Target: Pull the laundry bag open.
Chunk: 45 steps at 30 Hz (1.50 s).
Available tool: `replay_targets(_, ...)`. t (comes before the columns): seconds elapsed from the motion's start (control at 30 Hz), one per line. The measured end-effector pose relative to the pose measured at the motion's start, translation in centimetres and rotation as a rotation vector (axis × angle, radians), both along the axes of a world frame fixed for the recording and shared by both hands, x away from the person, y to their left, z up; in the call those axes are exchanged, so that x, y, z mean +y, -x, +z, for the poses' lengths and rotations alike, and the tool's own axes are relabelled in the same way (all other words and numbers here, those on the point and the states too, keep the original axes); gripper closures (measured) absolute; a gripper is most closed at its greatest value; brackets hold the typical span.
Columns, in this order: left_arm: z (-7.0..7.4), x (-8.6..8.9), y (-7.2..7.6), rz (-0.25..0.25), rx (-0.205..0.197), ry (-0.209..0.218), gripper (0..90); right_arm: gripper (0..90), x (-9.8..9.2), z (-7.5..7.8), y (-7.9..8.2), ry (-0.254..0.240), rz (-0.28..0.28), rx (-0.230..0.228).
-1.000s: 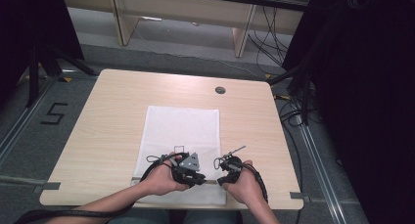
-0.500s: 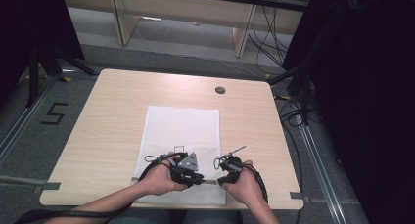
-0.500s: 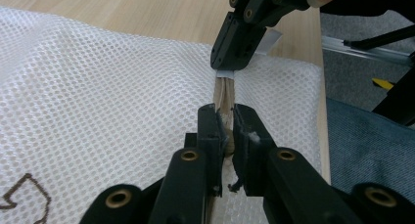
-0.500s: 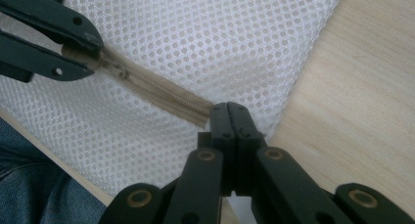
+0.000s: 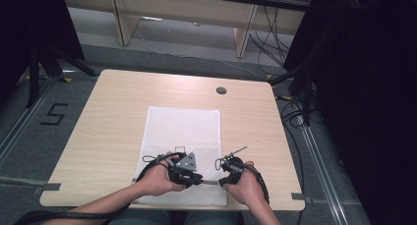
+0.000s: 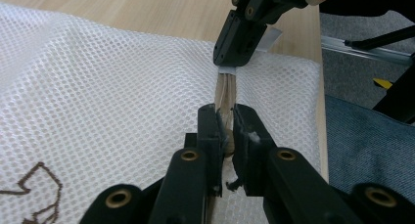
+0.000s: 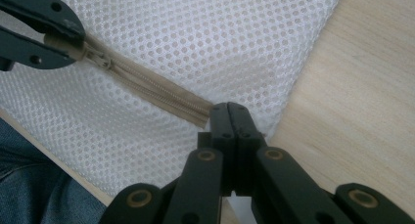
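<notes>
Here a white mesh bag (image 5: 183, 146) lies flat on the light wooden table (image 5: 108, 117), in the lower centre of the high view, its near edge close to the table's front edge. A beige zipper (image 7: 156, 94) runs along that near edge. The left gripper (image 5: 189, 178), lower centre of the high view, has its fingers (image 6: 210, 131) clamped on the zipper slider (image 6: 226, 136); in the left gripper view the two black fingers rise from the bottom of the frame with the beige tape pinched between them. The right gripper (image 5: 223, 181), just to the right of it in the high view, has its fingers (image 7: 222, 119) pressed together on the end of the zipper, near the bag's corner; in the right gripper view that end meets the fingertips at mid-frame, and the tape runs up to the left toward the other gripper in the upper left corner. A short stretch of zipper spans the gap between the two grippers. A brown embroidered outline (image 6: 34, 194) marks the mesh at the lower left of the left gripper view. A round cable hole (image 5: 221, 90) sits in the table beyond the bag, upper centre right.
</notes>
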<state>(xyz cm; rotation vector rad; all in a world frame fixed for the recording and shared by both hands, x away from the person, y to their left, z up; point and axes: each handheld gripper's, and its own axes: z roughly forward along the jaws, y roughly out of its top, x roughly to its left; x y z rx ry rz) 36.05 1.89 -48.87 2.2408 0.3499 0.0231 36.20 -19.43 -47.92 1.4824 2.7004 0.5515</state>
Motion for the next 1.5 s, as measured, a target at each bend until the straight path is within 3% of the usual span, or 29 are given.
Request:
replay_targets(0.37, 0.1, 0.4, 0.0, -0.001, -0.013, -0.015, 82.0, 90.0, -0.1, -0.1, -0.1, 0.016, -0.005, -0.004)
replay_targets(1.0, 0.3, 0.9, 0.2, 0.002, -0.023, -0.014, 82.0, 90.0, 0.0, 0.1, 0.1, -0.008, -0.011, 0.005)
replay_targets(1.17, 0.3, 1.1, 0.2, 0.011, -0.004, 0.002, 82.0, 90.0, 0.0, 0.1, 0.1, 0.003, -0.014, 0.008)
replay_targets(1.5, 0.4, 1.5, 0.2, 0.008, -0.011, -0.016, 82.0, 90.0, 0.0, 0.1, 0.1, 0.004, -0.009, 0.005)
